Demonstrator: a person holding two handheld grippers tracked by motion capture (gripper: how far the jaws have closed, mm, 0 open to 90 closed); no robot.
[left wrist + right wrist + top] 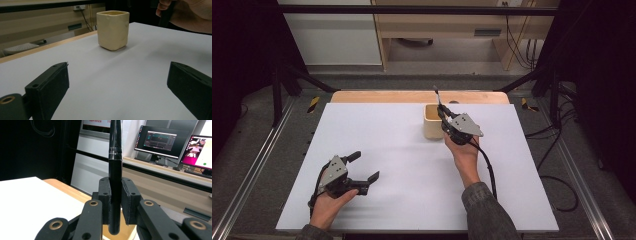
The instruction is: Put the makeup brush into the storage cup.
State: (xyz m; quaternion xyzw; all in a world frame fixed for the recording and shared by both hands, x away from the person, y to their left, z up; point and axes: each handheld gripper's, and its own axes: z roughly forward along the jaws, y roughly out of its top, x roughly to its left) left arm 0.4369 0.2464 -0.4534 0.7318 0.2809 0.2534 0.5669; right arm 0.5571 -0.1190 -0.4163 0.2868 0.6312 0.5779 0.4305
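- Left gripper (362, 171): rests at the near left of the table (377, 150), jaws wide apart on nothing, well away from the cup (432, 121).
- Right gripper (116, 202): clamped on a black pen (115, 165).
- The pen stands near upright, just above the cup's right rim, so the right hand is the nearer one.

Cup (432, 121): on table (402, 150), far centre.
Pen (438, 99): above cup's right rim, in right gripper (443, 116).
Left gripper (364, 167): near left, well apart from cup.
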